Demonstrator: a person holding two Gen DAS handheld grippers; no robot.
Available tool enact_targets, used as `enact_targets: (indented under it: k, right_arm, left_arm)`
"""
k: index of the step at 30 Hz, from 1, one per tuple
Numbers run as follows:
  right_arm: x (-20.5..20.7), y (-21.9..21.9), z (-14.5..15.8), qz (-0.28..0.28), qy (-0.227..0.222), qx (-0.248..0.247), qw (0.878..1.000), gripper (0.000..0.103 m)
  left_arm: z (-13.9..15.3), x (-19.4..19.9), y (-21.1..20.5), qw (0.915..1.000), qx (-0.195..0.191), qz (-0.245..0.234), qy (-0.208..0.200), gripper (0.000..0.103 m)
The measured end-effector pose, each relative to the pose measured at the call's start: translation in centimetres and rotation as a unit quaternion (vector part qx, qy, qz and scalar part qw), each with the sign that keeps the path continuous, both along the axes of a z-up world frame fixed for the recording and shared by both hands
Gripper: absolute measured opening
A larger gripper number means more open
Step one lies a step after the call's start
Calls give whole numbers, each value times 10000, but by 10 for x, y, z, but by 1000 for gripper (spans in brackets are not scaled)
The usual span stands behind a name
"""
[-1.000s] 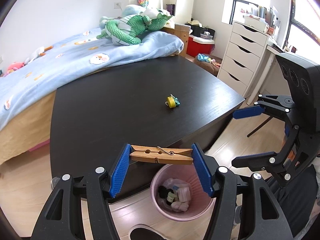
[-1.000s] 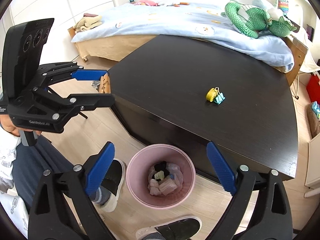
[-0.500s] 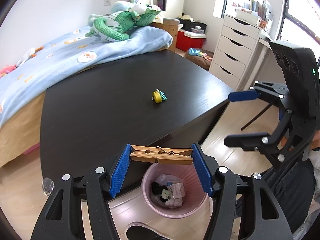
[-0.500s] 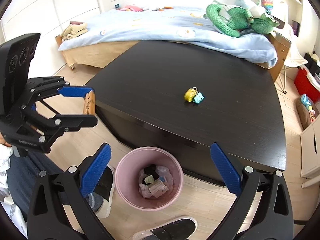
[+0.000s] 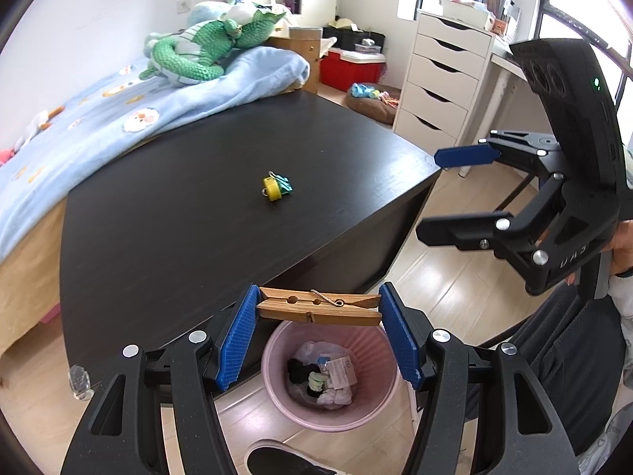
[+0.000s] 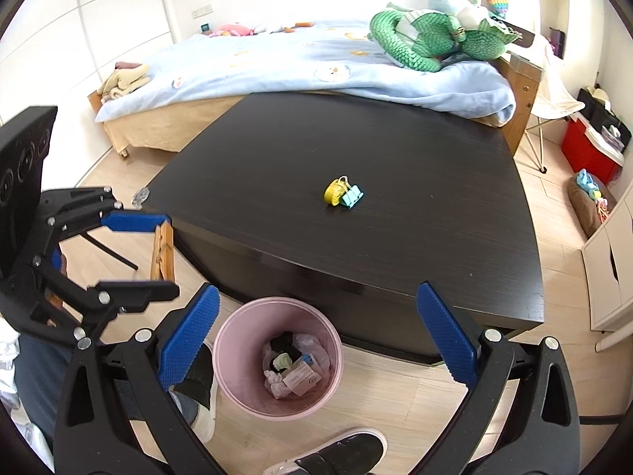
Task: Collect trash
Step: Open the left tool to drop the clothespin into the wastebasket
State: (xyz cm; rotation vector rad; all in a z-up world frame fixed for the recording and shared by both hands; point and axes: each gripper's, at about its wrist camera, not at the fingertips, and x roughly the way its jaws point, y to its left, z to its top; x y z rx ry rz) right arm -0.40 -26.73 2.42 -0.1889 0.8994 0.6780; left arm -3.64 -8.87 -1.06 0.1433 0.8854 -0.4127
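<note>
Holding a wooden clothespin [image 5: 319, 310] endwise between its blue pads, the left gripper [image 5: 319, 328] hangs above the pink trash bin [image 5: 372, 415] on the floor.
Its jaws stand partly spread, each pad pressing one end of the clothespin, which lies crosswise over the bin's mouth; the bin, beside the near edge of the dark table [image 5: 178, 217], already contains crumpled wrappers and paper. The right gripper [image 6: 316, 340] has its jaws spread wide with nothing between them, the bin below. A yellow and a teal binder clip [image 6: 343, 194] lie touching each other near the table's centre.
</note>
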Motion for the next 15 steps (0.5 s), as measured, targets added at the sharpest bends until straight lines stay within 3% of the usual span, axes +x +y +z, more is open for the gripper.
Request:
enact_targets:
  k: [11, 13, 14, 15]
  right_arm:
    - [4, -8, 5, -114, -34, 124, 9999, 98]
    - [4, -8, 5, -129, -30, 129, 9998, 98]
    - [4, -9, 5, -135, -25, 133, 9998, 98]
    - [4, -9, 5, -138, -22, 137, 9998, 98]
  left_arm:
    - [-4, -1, -11, 9996, -21, -272, 99, 61]
    - [-6, -1, -13, 9995, -14, -299, 141, 67]
    - [-7, 0, -13, 9994, -28, -301, 141, 83]
    - [-6, 0, -12, 9995, -73, -292, 114, 88]
